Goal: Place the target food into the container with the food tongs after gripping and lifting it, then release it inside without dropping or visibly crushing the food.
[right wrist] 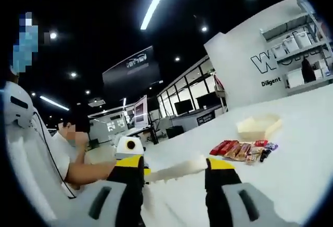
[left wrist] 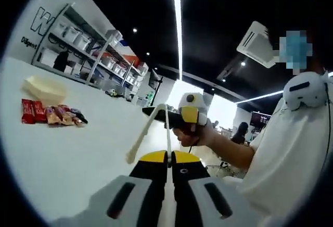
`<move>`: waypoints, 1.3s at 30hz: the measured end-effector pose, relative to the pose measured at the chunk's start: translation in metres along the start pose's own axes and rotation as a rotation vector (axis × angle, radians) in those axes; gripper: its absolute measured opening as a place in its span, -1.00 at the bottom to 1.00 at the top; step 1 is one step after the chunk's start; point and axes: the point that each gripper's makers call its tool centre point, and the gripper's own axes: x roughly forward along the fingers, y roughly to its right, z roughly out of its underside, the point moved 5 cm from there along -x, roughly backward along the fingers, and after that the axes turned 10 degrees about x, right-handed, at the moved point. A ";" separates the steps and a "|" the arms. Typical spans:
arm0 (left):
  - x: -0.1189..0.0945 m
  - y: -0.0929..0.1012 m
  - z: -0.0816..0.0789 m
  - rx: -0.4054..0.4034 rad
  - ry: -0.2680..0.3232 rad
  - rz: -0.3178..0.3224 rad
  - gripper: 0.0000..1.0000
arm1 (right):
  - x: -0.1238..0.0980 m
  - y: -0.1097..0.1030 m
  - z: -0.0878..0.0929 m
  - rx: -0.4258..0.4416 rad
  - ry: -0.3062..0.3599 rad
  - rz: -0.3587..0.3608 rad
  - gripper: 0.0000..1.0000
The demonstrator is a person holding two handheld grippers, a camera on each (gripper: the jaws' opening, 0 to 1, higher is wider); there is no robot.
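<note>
in the left gripper view, a cream container [left wrist: 44,89] sits at the far left on the white bench [left wrist: 78,154], with a row of wrapped snack bars [left wrist: 52,115] just below it, red packets at the left end and darker ones at the right. metal shelving [left wrist: 88,47] with boxes runs along the upper left wall. at bottom centre the left tongs [left wrist: 170,159] rise with yellow-tipped jaws pressed together, nothing visibly gripped between them. just above them a pair of cream food tongs [left wrist: 148,133] slants down to the left, carried by the right tongs [left wrist: 190,115] in a person's hand [left wrist: 195,133] at centre right.

in the right gripper view, a person in white [right wrist: 31,159] is at the left edge, another seated person behind. at bottom centre the right tongs [right wrist: 174,172] stand with jaws apart, and the food tongs [right wrist: 174,169] lie across between the yellow tips, clamped there. right of centre the snack bars [right wrist: 242,150] lie on the bench [right wrist: 296,175], touching each other, with the container [right wrist: 257,127] just above them. shelving [right wrist: 307,45] fills the upper right.
</note>
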 end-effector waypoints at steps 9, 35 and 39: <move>0.012 0.015 -0.011 0.005 0.051 0.058 -0.97 | 0.014 -0.022 0.012 -0.023 -0.081 -0.090 -0.24; 0.025 0.039 -0.034 -0.045 0.266 0.137 -0.97 | 0.013 -0.045 0.006 0.045 -0.036 -0.225 -0.46; 0.028 0.040 -0.035 -0.067 0.287 0.143 -0.97 | 0.014 -0.045 0.002 0.034 -0.026 -0.223 -0.50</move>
